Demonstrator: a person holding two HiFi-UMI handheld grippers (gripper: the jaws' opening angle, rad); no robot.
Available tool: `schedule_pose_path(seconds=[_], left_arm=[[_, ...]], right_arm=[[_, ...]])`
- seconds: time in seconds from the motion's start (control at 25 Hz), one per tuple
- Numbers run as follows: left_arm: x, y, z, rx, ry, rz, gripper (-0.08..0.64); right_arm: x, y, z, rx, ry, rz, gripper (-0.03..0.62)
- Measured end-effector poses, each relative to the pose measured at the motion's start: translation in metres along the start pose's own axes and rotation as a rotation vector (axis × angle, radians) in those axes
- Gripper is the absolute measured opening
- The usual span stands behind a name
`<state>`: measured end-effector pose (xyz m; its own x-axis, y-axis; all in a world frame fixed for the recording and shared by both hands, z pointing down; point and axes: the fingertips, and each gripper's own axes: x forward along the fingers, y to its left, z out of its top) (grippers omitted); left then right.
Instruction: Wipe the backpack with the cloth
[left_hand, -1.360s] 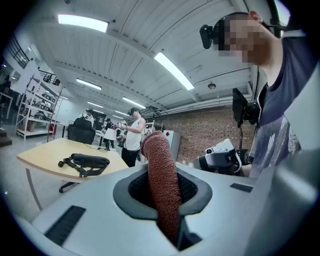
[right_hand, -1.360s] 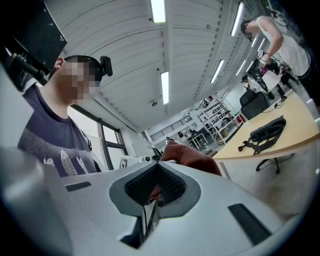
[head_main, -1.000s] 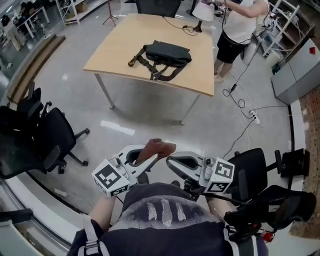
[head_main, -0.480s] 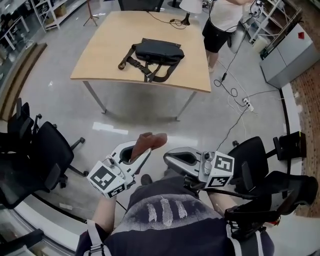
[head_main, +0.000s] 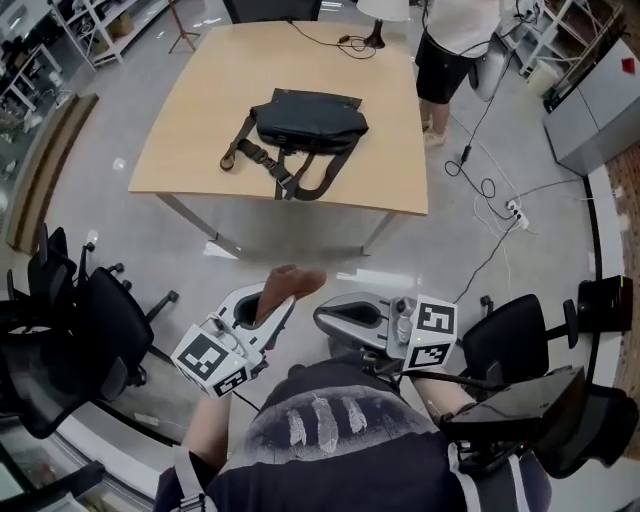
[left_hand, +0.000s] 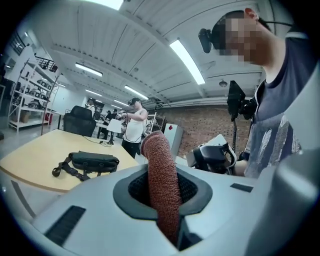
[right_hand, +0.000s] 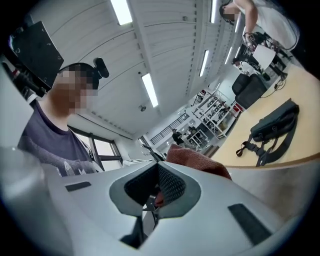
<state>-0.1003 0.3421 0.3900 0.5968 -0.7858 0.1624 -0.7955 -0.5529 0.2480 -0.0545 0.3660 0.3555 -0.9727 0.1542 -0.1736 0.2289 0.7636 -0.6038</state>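
A dark backpack (head_main: 308, 120) with loose brown straps lies flat on a light wooden table (head_main: 200, 130), well ahead of both grippers. It also shows as a small backpack (left_hand: 93, 162) in the left gripper view and as a distant backpack (right_hand: 276, 127) in the right gripper view. My left gripper (head_main: 281, 301) is held near my chest, shut on a rolled reddish-brown cloth (head_main: 290, 282) that sticks out past the jaws. The cloth (left_hand: 161, 182) fills the jaws in the left gripper view. Just to the right, my right gripper (head_main: 323, 320) has its jaws together and holds nothing.
Black office chairs stand at the left (head_main: 95, 320) and at the right (head_main: 515, 340) of me. A person (head_main: 450, 45) stands at the table's far right corner. Cables (head_main: 480, 190) and a power strip lie on the grey floor right of the table. A grey cabinet (head_main: 600, 100) is at the far right.
The table and backpack have come nearer and lower in the head view as I walk towards them. Both grippers keep the same pose, the cloth still held in the left.
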Motion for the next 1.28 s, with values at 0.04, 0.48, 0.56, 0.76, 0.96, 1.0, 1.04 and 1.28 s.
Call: schedule_pose_path(seconds=[0.04,0.48,0.56,0.76,0.96,1.0,1.04,1.28], left_arm=[[0.019,0.008,0.005,0.000,0.010,0.006,0.055],[0.169,0.087,0.068,-0.032,-0.006,-0.001,0.055],[0.192,0.103,0.072,-0.053,0.003,-0.087,0.055],[0.252,0.161,0.070,0.000,0.102,-0.185,0.055],[0.328,0.232,0.063,-0.013,0.188,-0.262,0.055],[0.345,0.243,0.060,0.003,0.218,-0.274,0.055],[0.362,0.254,0.056,0.022,0.252,-0.285,0.055],[0.453,0.293,0.004,0.100,0.486,-0.305,0.055]], right_arm=[[-0.009,-0.012,0.011,0.002,0.005,0.007,0.002],[-0.075,-0.126,0.102,-0.050,0.109,-0.016,0.002],[-0.072,-0.149,0.111,-0.067,0.111,-0.059,0.002],[-0.057,-0.209,0.143,-0.088,0.070,-0.226,0.002],[-0.031,-0.255,0.179,-0.088,0.015,-0.371,0.002],[-0.026,-0.265,0.186,-0.082,-0.004,-0.398,0.002],[-0.021,-0.273,0.192,-0.073,-0.021,-0.419,0.002],[-0.011,-0.308,0.195,-0.021,-0.050,-0.505,0.002]])
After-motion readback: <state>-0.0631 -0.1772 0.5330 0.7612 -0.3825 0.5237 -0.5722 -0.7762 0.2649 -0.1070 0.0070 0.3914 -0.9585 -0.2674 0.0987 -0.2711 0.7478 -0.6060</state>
